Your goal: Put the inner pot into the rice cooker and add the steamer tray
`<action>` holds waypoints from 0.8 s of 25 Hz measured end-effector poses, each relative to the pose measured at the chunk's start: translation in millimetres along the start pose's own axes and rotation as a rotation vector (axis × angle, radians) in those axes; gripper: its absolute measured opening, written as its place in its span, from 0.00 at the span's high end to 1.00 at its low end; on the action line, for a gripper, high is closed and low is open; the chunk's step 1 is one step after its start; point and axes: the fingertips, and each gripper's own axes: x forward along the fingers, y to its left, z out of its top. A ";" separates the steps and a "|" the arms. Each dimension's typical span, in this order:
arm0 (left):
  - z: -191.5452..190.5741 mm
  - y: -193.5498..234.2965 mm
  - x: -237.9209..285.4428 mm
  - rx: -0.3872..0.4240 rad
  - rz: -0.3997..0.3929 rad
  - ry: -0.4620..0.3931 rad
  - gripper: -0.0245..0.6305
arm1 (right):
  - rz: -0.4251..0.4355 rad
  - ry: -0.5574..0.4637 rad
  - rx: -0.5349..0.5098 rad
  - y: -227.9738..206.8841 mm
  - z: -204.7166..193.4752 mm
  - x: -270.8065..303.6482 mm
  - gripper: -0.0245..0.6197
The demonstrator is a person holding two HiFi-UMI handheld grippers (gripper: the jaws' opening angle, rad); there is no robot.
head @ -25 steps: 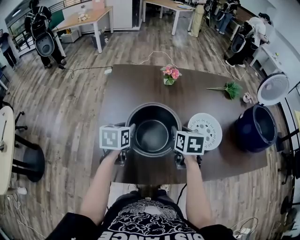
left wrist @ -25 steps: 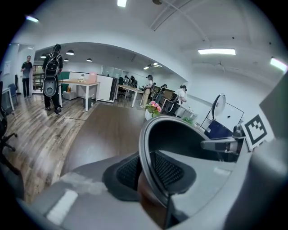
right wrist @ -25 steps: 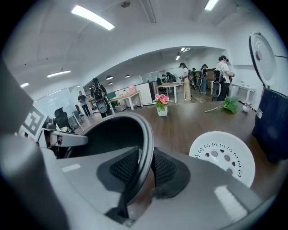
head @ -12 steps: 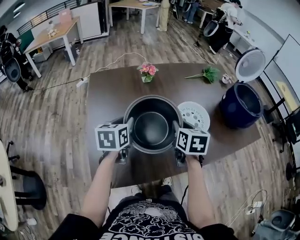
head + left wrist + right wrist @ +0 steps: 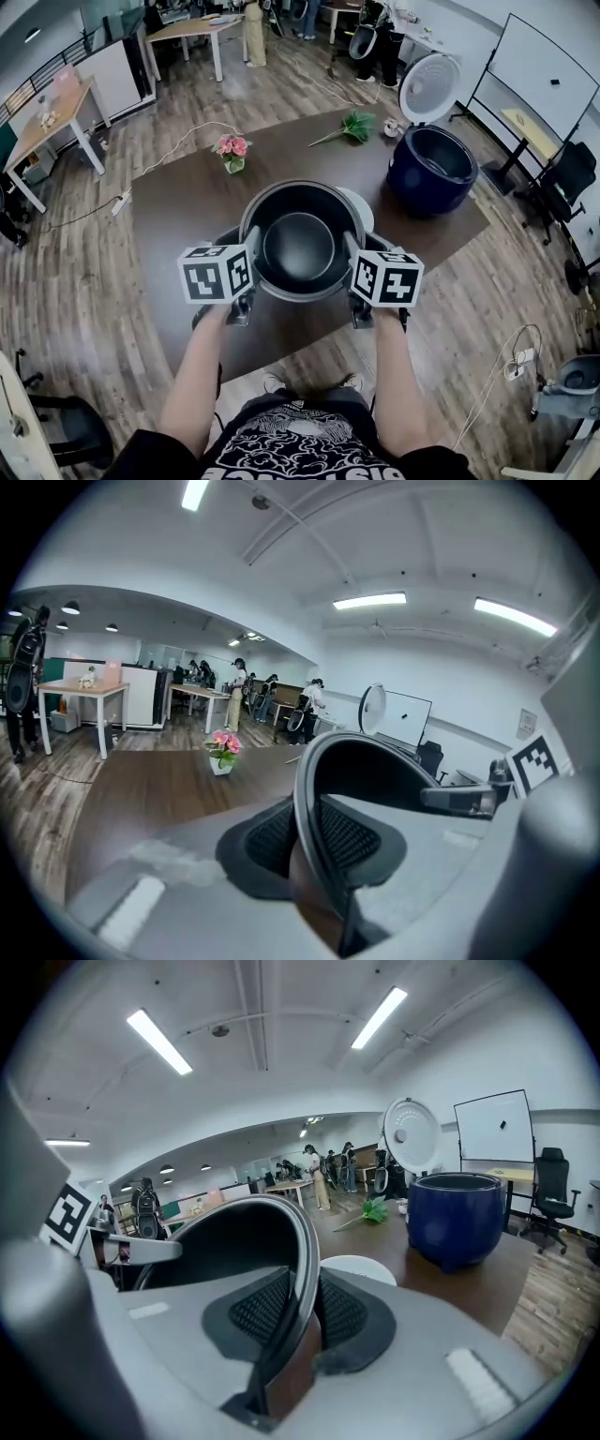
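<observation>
**Inner pot (image 5: pixel 300 248) gripped by its rim on both sides**

We have the left gripper (image 5: pixel 307 832) clamped on the left side of the pot's rim. Its ribbed pads (image 5: pixel 352 829) press the thin wall from inside and outside. Our right gripper (image 5: pixel 302 1312) is clamped the same way on the opposite side, so the pot sits between the two, mouth up and empty.

Just beyond the right gripper lies the white steamer tray (image 5: pixel 361 1267), partly hidden behind the pot, on the dark table (image 5: pixel 178 211). Farther out on that side stands the blue rice cooker (image 5: pixel 433 171), well apart from the pot, with its white lid (image 5: pixel 429 86) tipped up. A green sprig (image 5: pixel 352 125) lies near the cooker. Ahead of the left gripper, a small vase of pink flowers (image 5: pixel 222 750) stands on the table.
</observation>
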 end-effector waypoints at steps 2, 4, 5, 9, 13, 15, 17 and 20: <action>4.8 -22.1 6.6 0.024 -0.022 -0.003 0.84 | -0.019 -0.024 0.015 -18.4 4.2 -13.9 0.84; 7.8 -45.9 13.6 0.045 -0.037 -0.005 0.84 | -0.034 -0.043 0.032 -38.7 6.9 -27.4 0.84; 8.8 -58.8 17.3 0.055 -0.044 -0.006 0.84 | -0.043 -0.049 0.041 -50.1 7.4 -34.6 0.84; 11.8 -116.7 33.6 0.087 -0.075 -0.013 0.84 | -0.081 -0.080 0.068 -100.6 11.5 -68.6 0.84; 13.8 -182.7 53.5 0.115 -0.107 -0.022 0.85 | -0.111 -0.115 0.083 -157.4 18.7 -105.5 0.84; 15.5 -215.3 62.8 0.129 -0.123 -0.028 0.85 | -0.128 -0.132 0.088 -185.5 23.5 -123.8 0.85; 18.4 -244.8 71.0 0.141 -0.135 -0.037 0.85 | -0.139 -0.148 0.089 -210.7 28.7 -139.7 0.84; 21.4 -284.4 81.5 0.152 -0.147 -0.050 0.85 | -0.145 -0.161 0.091 -244.6 34.9 -159.9 0.84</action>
